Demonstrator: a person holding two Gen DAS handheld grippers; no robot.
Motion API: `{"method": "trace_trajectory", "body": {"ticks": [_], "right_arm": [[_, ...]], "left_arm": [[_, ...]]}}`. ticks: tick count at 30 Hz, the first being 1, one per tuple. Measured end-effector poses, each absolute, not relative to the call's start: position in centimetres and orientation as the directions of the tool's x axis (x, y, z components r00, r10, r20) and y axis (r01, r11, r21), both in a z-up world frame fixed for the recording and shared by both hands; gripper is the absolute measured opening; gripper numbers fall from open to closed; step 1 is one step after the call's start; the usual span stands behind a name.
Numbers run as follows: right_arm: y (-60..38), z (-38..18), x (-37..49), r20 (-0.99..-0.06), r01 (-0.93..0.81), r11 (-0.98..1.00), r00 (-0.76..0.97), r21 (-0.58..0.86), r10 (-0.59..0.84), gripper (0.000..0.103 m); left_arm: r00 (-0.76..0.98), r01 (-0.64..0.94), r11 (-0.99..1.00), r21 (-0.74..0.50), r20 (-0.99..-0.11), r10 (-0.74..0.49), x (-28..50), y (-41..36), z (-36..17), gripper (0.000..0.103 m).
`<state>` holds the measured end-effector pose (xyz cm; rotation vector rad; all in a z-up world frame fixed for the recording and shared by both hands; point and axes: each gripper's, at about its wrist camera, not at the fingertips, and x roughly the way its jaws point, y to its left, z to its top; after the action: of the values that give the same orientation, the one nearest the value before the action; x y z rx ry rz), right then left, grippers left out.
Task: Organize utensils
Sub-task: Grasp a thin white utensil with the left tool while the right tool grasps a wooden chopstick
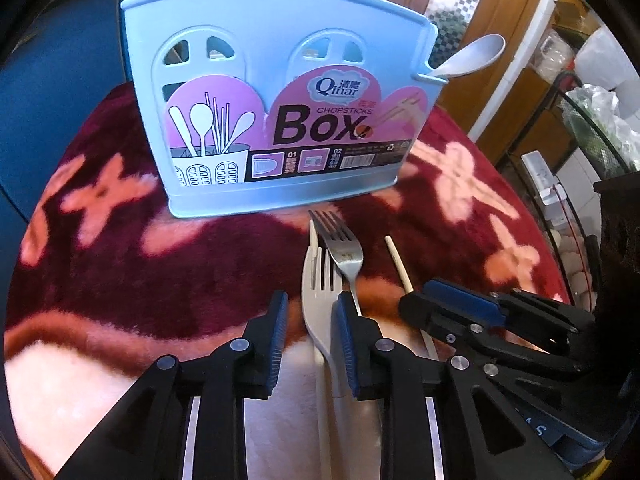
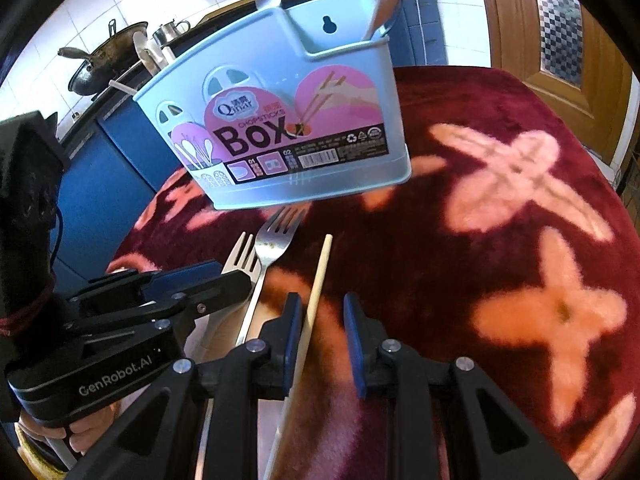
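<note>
A light blue chopsticks box (image 1: 280, 116) stands on the red flowered cloth, also in the right wrist view (image 2: 280, 128), with utensils inside. In front of it lie a white plastic fork (image 1: 318, 280), a metal fork (image 1: 340, 248) and a pale chopstick (image 1: 398, 264). My left gripper (image 1: 310, 340) is open, jaws either side of the white fork's handle. My right gripper (image 2: 324, 344) is open, jaws either side of the chopstick (image 2: 316, 292). The metal fork (image 2: 276, 236) and white fork (image 2: 240, 256) lie to its left.
A spoon (image 1: 468, 58) sticks out of the box's side pocket. The cloth (image 2: 500, 220) covers a round table. A wok (image 2: 104, 60) and blue cabinets are behind; a wooden door (image 2: 560, 40) is at the right. A wire rack (image 1: 580, 140) stands beside the table.
</note>
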<state>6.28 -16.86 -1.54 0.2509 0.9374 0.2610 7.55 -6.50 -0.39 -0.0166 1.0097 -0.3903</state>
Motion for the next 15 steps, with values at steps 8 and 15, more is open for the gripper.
{"method": "trace_trajectory", "body": {"ticks": [8, 15], "right_arm": [[-16.7, -1.8, 6.3, -0.761, -0.115, 0.947, 0.569, 0.299, 0.310, 0.011], [-18.1, -1.5, 6.2, -0.759, -0.089, 0.943, 0.573, 0.320, 0.311, 0.007]], "left_arm": [[0.484, 0.313, 0.922, -0.228, -0.797, -0.361, 7.2, -5.8, 0.3, 0.005], [0.524, 0.280, 0.932, -0.232, -0.776, -0.351, 6.6, -4.3, 1.2, 0.004]]}}
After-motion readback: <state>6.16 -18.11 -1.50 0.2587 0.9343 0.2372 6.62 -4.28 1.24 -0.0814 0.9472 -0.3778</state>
